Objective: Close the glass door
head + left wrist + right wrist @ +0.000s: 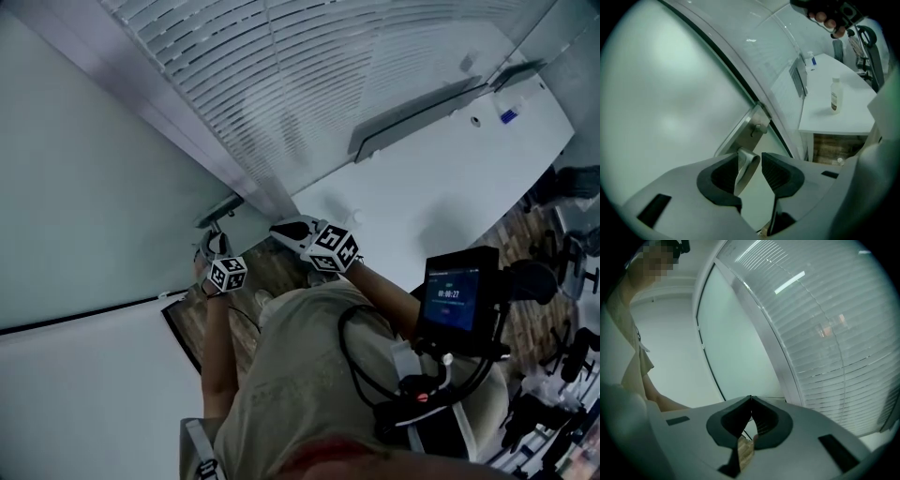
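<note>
2 grippers: both up at the door's handle edge, close beside each other in the head view
door [84,187]: left of scene, large flat frosted glass pane, smooth, pale green-white; dark seal strip along its edge; handle edge sits next to the grey post [234,155]; can't tell if it's latched
left arm [217,347]: bare forearm, stretched forward, wrist tipped down toward the handle
left gripper [751,157]: jaws wide apart, handle between them; lever lies against the left pad, clear gap to the right pad, so no clamp; pads black and ribbed, body smooth grey plastic
handle [745,168]: brushed-metal lever, flat, rounded end; mounted on a long metal plate [740,133] with a small knob on it
right arm [389,295]: bare forearm, elbow bent, held in close to the torso
right gripper [751,399]: jaws pressed together at the tips, nothing in them; aimed at the post between door and blinds
blinds [825,310]: right of the post, thin white horizontal slats behind clear glass
table [441,178]: white, smooth, flat top, along the blinds wall
bottle [836,95]: small, pale, upright on the table
screen [452,295]: far right, black casing, lit blue, at the person's right side
</note>
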